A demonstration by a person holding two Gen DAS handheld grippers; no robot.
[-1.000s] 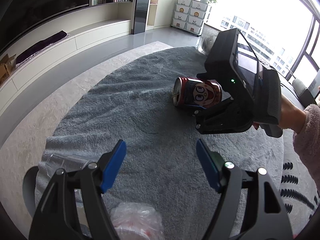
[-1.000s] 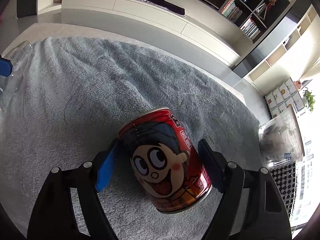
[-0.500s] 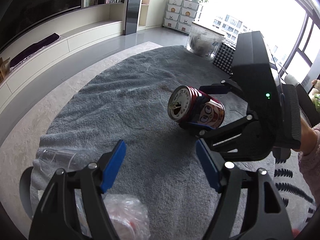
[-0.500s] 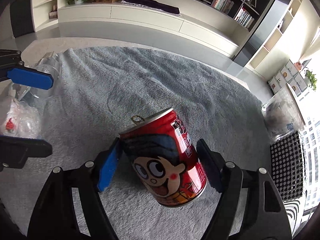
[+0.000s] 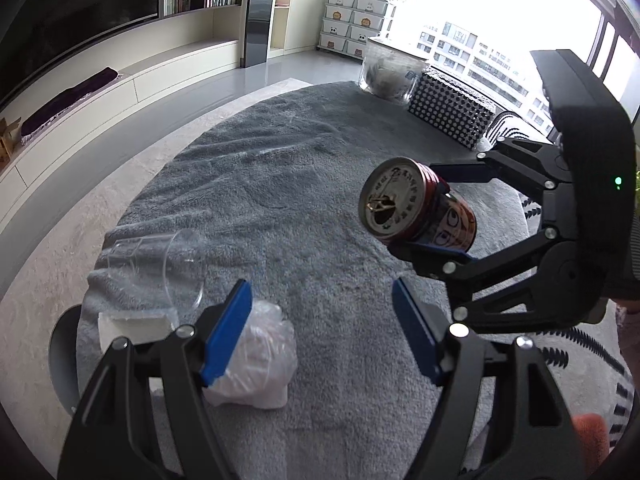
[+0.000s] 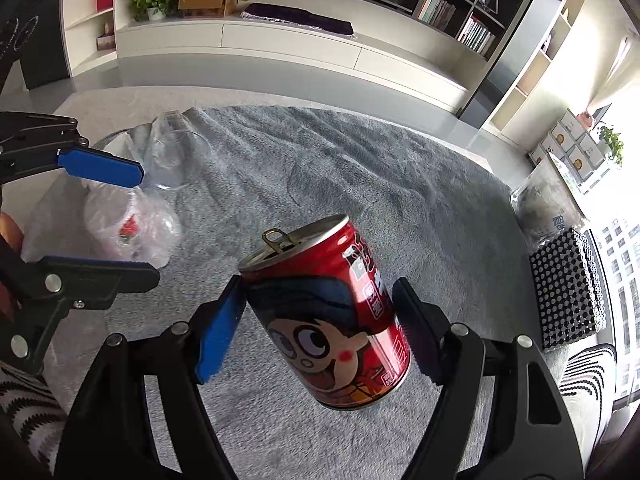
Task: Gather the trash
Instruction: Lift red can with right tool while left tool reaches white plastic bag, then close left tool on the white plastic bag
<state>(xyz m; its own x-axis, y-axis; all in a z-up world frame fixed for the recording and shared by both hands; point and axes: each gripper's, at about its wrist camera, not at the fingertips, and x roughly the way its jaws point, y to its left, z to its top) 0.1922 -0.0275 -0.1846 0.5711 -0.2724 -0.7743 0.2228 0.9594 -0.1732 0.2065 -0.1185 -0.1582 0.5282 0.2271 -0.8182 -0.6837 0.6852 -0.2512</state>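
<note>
Right wrist view: my right gripper [image 6: 316, 328] clamps the red can [image 6: 326, 316] mid-body, its axis tilted; my left gripper [image 5: 320, 328], empty and open, hangs nearer the crumpled bag [image 5: 256, 360] at the rug's [image 5: 260, 184] edge.

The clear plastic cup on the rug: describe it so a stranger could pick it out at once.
Start at the round grey shaggy rug and go to the edge farthest from the window, where three pieces of litter cluster. The clear plastic cup lies tipped on its side beside a flat white block and a crumpled clear plastic bag. It alone is rigid, see-through and round-mouthed.
</note>
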